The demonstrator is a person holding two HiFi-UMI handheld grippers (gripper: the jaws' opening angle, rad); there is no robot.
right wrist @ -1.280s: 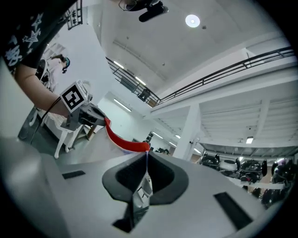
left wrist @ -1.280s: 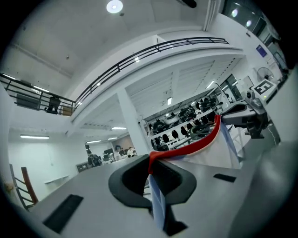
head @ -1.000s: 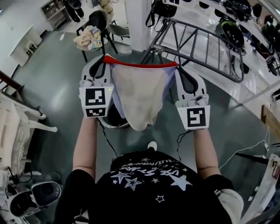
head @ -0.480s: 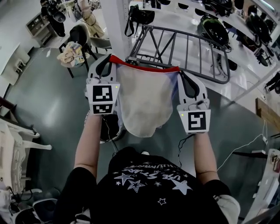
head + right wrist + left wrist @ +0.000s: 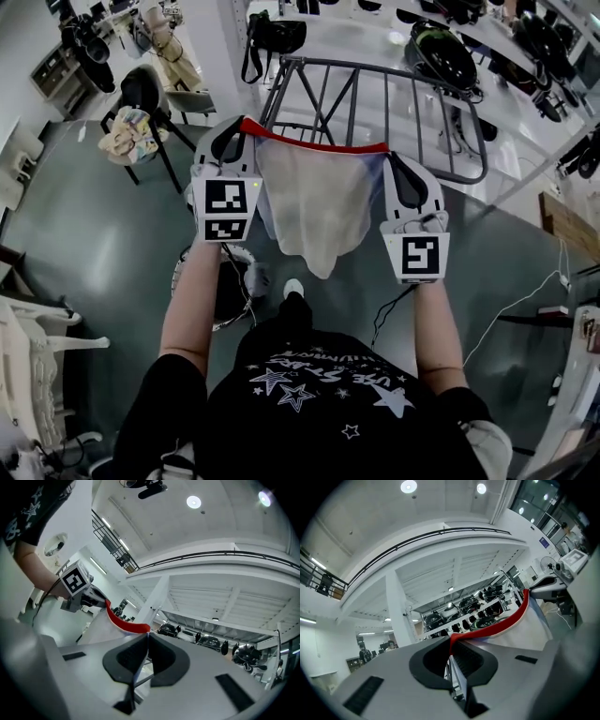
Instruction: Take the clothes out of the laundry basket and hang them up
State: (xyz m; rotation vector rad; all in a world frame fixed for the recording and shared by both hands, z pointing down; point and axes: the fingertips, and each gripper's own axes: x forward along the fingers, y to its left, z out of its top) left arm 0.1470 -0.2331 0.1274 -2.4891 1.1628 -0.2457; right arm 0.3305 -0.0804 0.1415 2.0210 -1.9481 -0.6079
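Note:
A white garment with a red waistband hangs stretched between my two grippers in the head view. My left gripper is shut on the band's left end and my right gripper on its right end. The left gripper view shows the jaws pinched on the red band, with white cloth trailing right. In the right gripper view the jaws clamp the band, which runs off to the left gripper. A grey metal drying rack stands just beyond the garment. The white laundry basket sits on the floor under my left arm.
A black chair with a bundle of clothes stands at the far left. White plastic furniture lines the left edge. Shelves of dark helmets and bags run behind the rack. A cable trails over the floor at the right.
Both grippers have carried the stretched garment forward toward the drying rack, which now sits closer behind it. The basket has slipped back under the left arm.

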